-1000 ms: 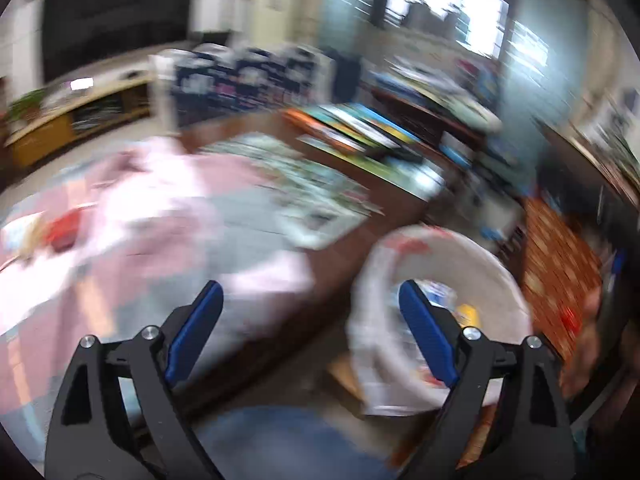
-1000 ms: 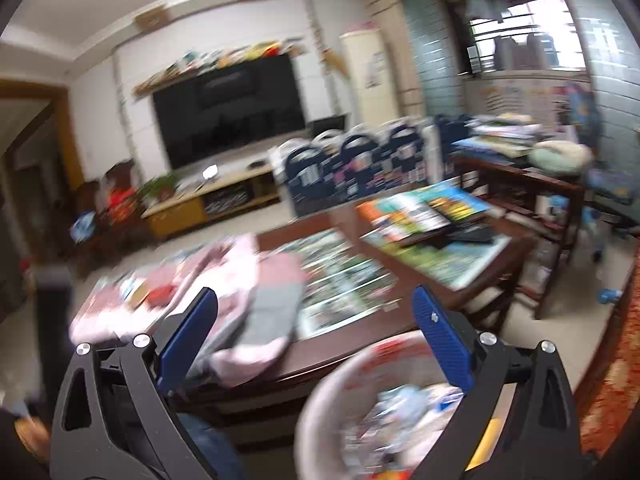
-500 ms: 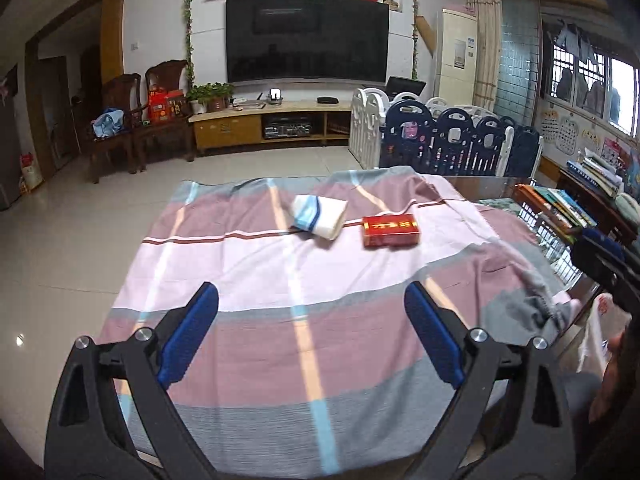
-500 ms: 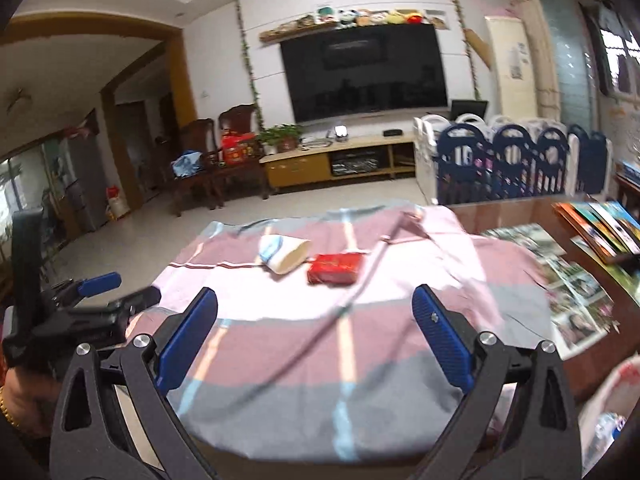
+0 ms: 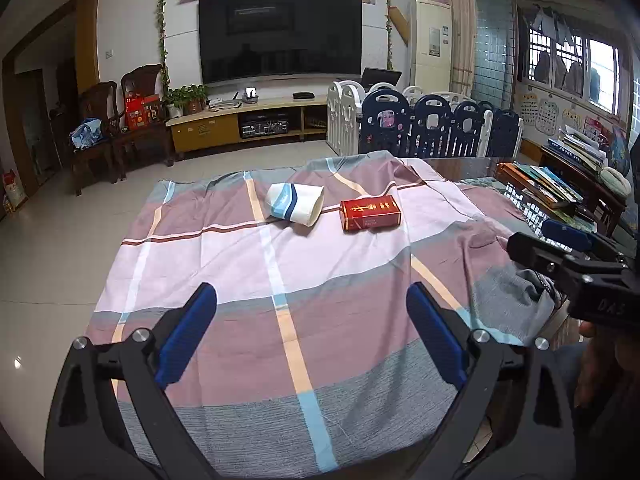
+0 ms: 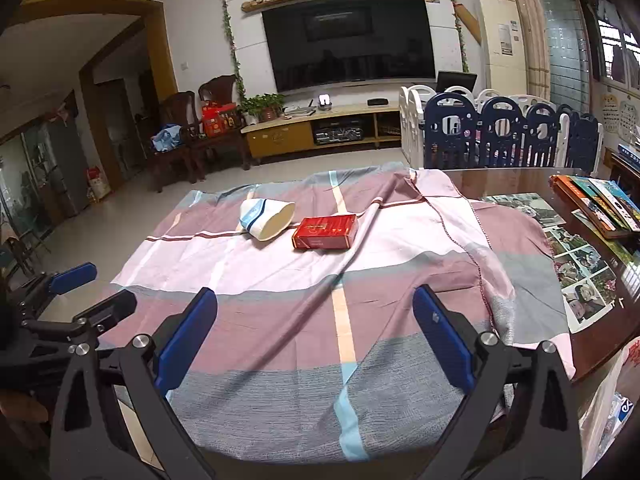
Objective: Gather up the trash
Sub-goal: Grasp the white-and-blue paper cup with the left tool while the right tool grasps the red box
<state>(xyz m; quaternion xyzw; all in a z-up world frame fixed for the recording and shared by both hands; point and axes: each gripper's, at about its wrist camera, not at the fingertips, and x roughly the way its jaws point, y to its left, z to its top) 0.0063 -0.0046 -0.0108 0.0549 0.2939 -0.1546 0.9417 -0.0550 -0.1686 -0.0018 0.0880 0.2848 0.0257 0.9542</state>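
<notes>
A white paper cup with blue stripes (image 5: 295, 208) (image 6: 267, 218) lies on its side on the striped cloth (image 5: 280, 300) (image 6: 340, 300) over the table. Just right of the cup is a red cigarette box (image 5: 370, 212) (image 6: 325, 232). My left gripper (image 5: 312, 324) hovers open over the near part of the cloth, well short of both items. My right gripper (image 6: 314, 326) is open too, beside the left one, with nothing between its fingers. Each gripper shows at the edge of the other's view.
Books (image 6: 596, 200) and photo sheets (image 6: 576, 264) cover the bare right part of the table. A white trash bag (image 6: 612, 400) sits low at the right. A playpen fence (image 5: 424, 124), TV cabinet (image 5: 248, 124) and chairs (image 5: 120, 128) stand beyond.
Both grippers have swung left from the bin and books to face the striped cloth, then moved slightly closer to the cup and box. Both stay open.
</notes>
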